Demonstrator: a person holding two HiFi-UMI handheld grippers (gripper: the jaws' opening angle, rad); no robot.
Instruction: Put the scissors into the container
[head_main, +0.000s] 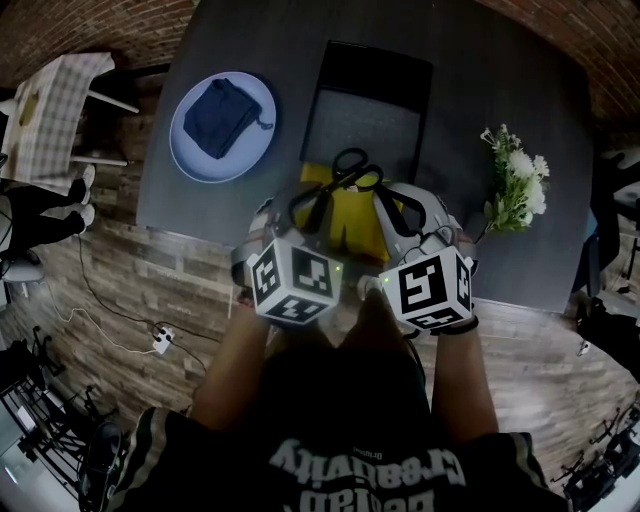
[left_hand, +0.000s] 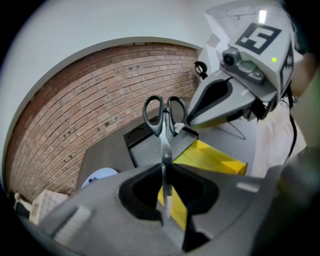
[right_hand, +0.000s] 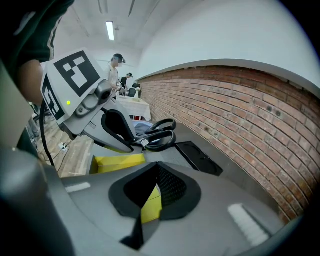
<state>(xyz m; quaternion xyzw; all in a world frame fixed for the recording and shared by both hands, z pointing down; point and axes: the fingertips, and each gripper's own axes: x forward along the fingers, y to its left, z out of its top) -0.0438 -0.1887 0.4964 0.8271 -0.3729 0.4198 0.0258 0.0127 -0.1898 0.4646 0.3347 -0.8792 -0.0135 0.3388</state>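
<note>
Black-handled scissors (head_main: 345, 175) hang over the near table edge, above a yellow open box (head_main: 357, 222). My left gripper (head_main: 318, 215) is shut on their closed blades. In the left gripper view the blades (left_hand: 165, 165) stand upright between the pads, with the handles pointing away. Close on the right, over the same yellow box (right_hand: 117, 161), my right gripper (head_main: 397, 225) has its jaws together and holds nothing. In the right gripper view the scissors (right_hand: 157, 132) jut from the left gripper's (right_hand: 137, 145) tip. A black tray (head_main: 365, 120) with a grey floor lies just beyond the box.
A blue plate (head_main: 190, 160) holding a dark cloth pouch (head_main: 225, 115) sits at the table's far left. White flowers (head_main: 515, 185) stand at the right. A brick wall runs behind the table. People stand far off (right_hand: 117, 65), and cables lie on the wooden floor (head_main: 160, 340).
</note>
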